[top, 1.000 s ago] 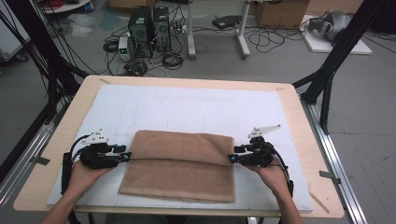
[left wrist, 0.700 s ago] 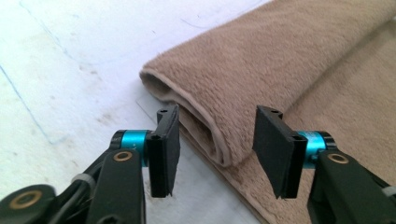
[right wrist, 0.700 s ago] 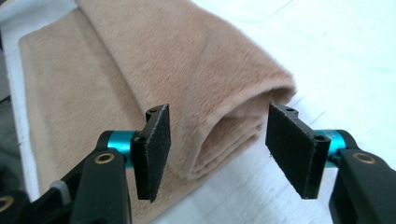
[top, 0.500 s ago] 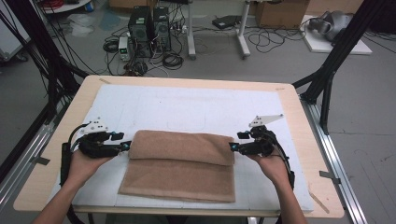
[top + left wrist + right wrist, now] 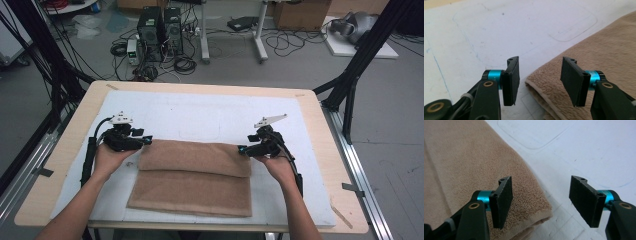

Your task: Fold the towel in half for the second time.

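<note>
one folded towel btwn two grippers, left & right, jaws released.

On the surface: 1 folded tan towel, 1 white mat, 2 handheld grippers, left and right, each with 2 black fingers.

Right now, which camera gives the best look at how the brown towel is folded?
The high view: it shows the whole towel, its upper layer folded toward the person, leaving a strip of the lower layer uncovered. The left gripper view shows just one folded corner between open jaws; the right gripper view shows the opposite corner and its pile.
</note>
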A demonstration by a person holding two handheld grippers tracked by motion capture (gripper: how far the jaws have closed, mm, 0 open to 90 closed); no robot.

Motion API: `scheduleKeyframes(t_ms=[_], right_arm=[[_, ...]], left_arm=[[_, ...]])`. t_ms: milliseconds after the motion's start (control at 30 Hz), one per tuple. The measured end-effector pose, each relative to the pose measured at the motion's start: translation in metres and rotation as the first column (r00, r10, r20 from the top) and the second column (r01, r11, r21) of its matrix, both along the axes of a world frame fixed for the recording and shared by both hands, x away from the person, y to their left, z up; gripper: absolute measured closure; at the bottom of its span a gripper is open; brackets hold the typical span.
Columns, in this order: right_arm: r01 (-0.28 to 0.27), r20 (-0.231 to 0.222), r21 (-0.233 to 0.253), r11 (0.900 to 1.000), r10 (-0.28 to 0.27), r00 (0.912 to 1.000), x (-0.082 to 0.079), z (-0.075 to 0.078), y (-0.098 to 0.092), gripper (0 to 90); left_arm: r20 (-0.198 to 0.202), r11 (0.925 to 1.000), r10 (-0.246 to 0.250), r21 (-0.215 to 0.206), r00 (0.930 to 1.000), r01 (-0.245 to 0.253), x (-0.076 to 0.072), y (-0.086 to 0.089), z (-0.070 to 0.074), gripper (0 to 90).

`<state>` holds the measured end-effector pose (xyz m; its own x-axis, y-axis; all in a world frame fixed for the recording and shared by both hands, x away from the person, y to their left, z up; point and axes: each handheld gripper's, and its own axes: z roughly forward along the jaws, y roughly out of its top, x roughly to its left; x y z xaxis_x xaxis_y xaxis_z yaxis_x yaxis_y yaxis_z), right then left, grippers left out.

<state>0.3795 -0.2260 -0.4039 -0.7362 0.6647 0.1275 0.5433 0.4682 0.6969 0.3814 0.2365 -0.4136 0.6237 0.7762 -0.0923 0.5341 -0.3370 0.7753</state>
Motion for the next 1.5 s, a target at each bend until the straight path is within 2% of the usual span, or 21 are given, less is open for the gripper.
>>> scheduleKeyframes(t_ms=[100,167,267,367,433,533,700,833,1000,1167,1500], right_arm=[[-0.002,-0.035,-0.003,1.0,0.002,0.9994,0.001,-0.009,0.001,37.1],[-0.011,-0.055,0.0,1.0,0.011,0.9984,0.001,-0.014,0.002,40.3],[-0.026,-0.066,0.006,1.0,0.026,0.9975,0.0,-0.018,0.004,46.0],[-0.036,-0.089,0.026,0.999,0.038,0.9953,0.0,-0.021,0.004,51.5],[-0.04,-0.126,0.048,0.998,0.046,0.9909,0.001,-0.023,0.004,57.1],[-0.058,-0.139,0.082,0.995,0.069,0.9879,0.001,-0.025,0.002,67.7],[-0.085,-0.138,0.092,0.992,0.097,0.9857,0.0,-0.024,0.002,78.4],[-0.077,-0.129,0.105,0.991,0.091,0.9875,0.0,-0.021,0.0,81.3],[-0.086,-0.106,0.096,0.992,0.096,0.9897,-0.002,-0.012,-0.001,82.2],[-0.096,-0.06,0.099,0.99,0.102,0.993,-0.005,0.002,-0.003,82.3],[-0.132,-0.006,0.109,0.985,0.134,0.991,-0.016,0.031,-0.004,82.2]], left_arm=[[-0.051,0.9996,-0.009,0.028,0.9986,0.011,0.003,-0.001,-0.008,48.0],[-0.094,0.9995,-0.01,0.028,0.9955,0.012,0.006,-0.002,-0.013,44.6],[-0.111,0.9993,-0.009,0.034,0.9937,0.013,0.006,-0.002,-0.018,44.1],[-0.132,0.9992,-0.03,0.022,0.9908,0.033,0.008,-0.003,-0.02,49.3],[-0.135,0.9988,-0.042,0.022,0.99,0.045,0.008,-0.004,-0.021,55.9],[-0.14,0.9979,-0.058,0.018,0.9884,0.062,0.008,-0.004,-0.021,63.6],[-0.13,0.9974,-0.068,0.013,0.9891,0.071,0.007,-0.004,-0.02,75.0],[-0.106,0.9964,-0.08,0.019,0.9912,0.082,0.004,-0.005,-0.017,85.7],[-0.091,0.9972,-0.075,0.001,0.993,0.075,0.002,-0.002,-0.012,87.1],[-0.047,0.9972,-0.071,-0.029,0.9964,0.07,-0.004,0.002,0.0,87.3],[0.016,0.992,-0.073,-0.102,0.9972,0.075,-0.022,0.015,0.024,87.3]])
